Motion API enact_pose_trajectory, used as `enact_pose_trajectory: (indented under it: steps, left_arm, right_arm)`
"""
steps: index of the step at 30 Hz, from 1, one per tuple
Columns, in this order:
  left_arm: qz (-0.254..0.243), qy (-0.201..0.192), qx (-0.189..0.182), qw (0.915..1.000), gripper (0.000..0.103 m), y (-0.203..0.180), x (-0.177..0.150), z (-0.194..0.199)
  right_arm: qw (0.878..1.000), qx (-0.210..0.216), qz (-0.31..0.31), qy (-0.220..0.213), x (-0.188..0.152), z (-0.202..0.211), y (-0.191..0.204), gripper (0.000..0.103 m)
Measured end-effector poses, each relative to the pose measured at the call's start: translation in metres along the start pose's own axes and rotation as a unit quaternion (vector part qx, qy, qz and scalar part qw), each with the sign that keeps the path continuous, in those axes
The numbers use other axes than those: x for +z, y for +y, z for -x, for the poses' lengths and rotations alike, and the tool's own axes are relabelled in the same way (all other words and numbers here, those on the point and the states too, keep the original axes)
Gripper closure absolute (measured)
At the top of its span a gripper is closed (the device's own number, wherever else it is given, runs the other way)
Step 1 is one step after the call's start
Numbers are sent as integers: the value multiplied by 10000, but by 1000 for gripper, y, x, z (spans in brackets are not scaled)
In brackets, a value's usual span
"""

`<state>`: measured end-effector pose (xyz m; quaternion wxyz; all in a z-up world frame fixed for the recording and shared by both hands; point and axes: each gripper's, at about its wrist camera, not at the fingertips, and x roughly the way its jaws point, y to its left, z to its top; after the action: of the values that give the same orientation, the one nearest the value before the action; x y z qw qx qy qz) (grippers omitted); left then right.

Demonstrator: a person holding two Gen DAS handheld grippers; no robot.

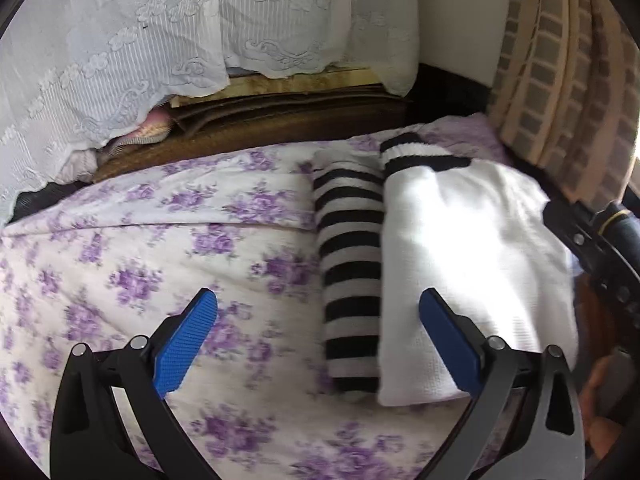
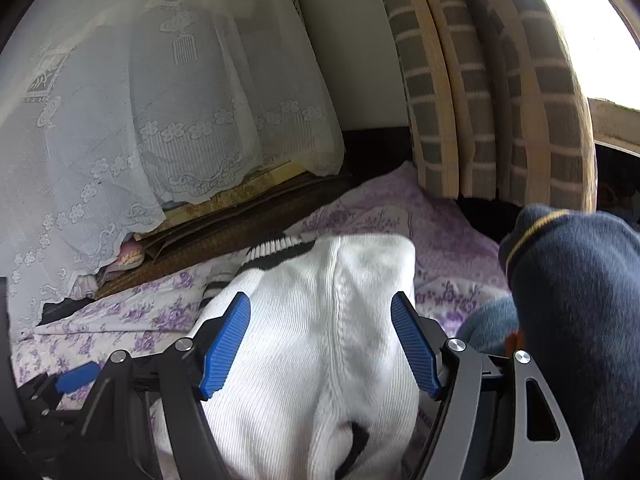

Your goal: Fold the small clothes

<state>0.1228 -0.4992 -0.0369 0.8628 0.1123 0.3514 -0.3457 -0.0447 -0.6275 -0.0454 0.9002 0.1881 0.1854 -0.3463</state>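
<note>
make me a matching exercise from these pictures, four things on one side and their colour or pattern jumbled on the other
Things:
1. sweater body
2. folded sleeve
3. bedsheet
4. curtain

Colour or pattern:
A. purple flowers on white
B. plain white knit
C. grey and tan checks
D. black and white stripes

Pairs: 1-B, 2-D, 3-A, 4-C

Sleeve (image 1: 352, 280) lies left of sweater (image 1: 472, 264) on bedspread (image 1: 140, 240).
</note>
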Motion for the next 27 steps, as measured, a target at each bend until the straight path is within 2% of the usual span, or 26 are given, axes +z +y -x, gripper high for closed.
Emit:
enact_pose_trajectory:
  steps: [4,7,9,10,12,13,14,17,18,20,21,23,24,26,27]
  left_arm:
    - [138,94,-359,9992,4,4,6,-1]
    - [-94,303,-537,9981,4,-13,16,-15]
    - [-161,736,-821,9938,4,-22,21,-37]
    - [-26,797,-933,9924,4,-22,22,-44]
    - [120,713,-1292,9890,22,-21,22,-46]
    - [93,657,-1678,9836,48,-23,19,-43]
    - [58,572,-1755,9828,56,-26,17,-37]
    - [-172,172,-1490,9885,62,-32,10,-17]
    - [-178,22,-1432,9895,64,-32,7,-10]
    - [-138,-339,-1188,9922,63,-26,0,3]
    - [-111,-414,-1114,9928,63,-23,-1,3]
    - [-123,-432,-956,9944,61,-18,-4,-6]
    - [-125,-402,-933,9947,56,-18,-6,-11]
    - [107,-288,-711,9970,24,-15,-7,-22]
    - [281,-249,-614,9974,18,-11,-7,-23]
  right_arm:
    - [9982,-233,-81,548,-7,-27,-6,23]
    - [9945,-292,-443,898,-14,-51,-23,16]
    - [9912,-71,-742,1095,-19,-63,-34,15]
    - [9909,89,-819,1067,-20,-63,-36,15]
    - [9891,452,-930,1044,-21,-64,-38,31]
    - [9901,497,-870,981,-22,-63,-35,34]
    - [9918,533,-752,888,-21,-61,-30,40]
    - [9949,856,-282,443,-14,-47,-8,44]
    - [9946,981,-89,316,-12,-42,0,48]
    - [9939,1044,131,322,-8,-44,9,55]
    - [9935,1068,28,385,-10,-51,7,56]
    - [9940,888,-39,637,-17,-69,4,55]
    - [9928,814,-110,877,-23,-83,0,48]
    - [9910,883,-365,939,-23,-84,-6,44]
    - [9900,902,-443,990,-21,-83,-7,44]
